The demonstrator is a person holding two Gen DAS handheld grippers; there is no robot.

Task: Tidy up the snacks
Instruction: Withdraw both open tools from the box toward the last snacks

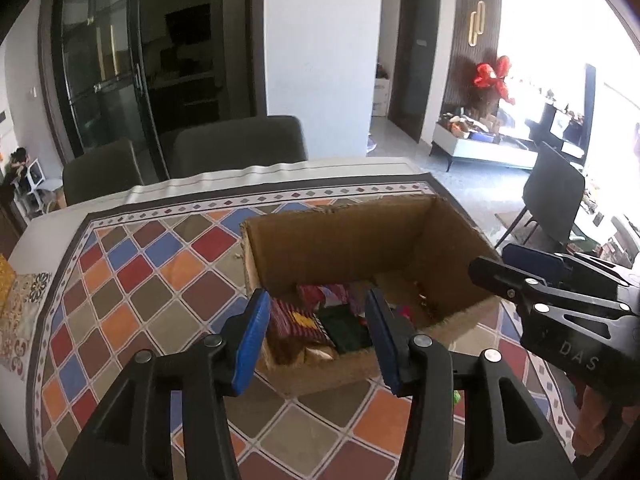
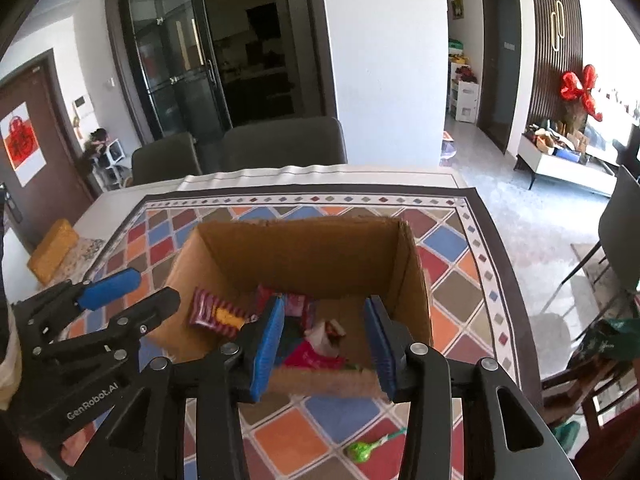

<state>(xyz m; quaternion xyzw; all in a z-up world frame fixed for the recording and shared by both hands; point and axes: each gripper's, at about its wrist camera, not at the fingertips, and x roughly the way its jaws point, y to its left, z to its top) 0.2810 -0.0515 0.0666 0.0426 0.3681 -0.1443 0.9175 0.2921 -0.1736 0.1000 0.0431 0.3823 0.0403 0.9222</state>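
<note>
1. Diamond-patterned cloth (image 2: 452,268) covers the desk (image 1: 36,240), with dark chairs (image 1: 240,144) behind.
2. An open cardboard box (image 2: 312,256) stands on it, holding snack packets (image 2: 218,314).
3. Left tongs (image 1: 316,336) hang spread and empty over the box's near rim.
4. Right tongs (image 2: 326,340) likewise, pinching nothing.
5. One green lollipop (image 2: 360,451) lies on the cloth outside the box.

Your two fisheye views bow straight lines and go black at the corners. Daylight floods in from the right, beyond your fingers, and blows out to white glare. The doorway (image 1: 176,52) far ahead stays dark. Snack packets (image 2: 320,336) between your right fingers smear slightly; the tablecloth (image 1: 152,280) reads sharp and evenly lit.
</note>
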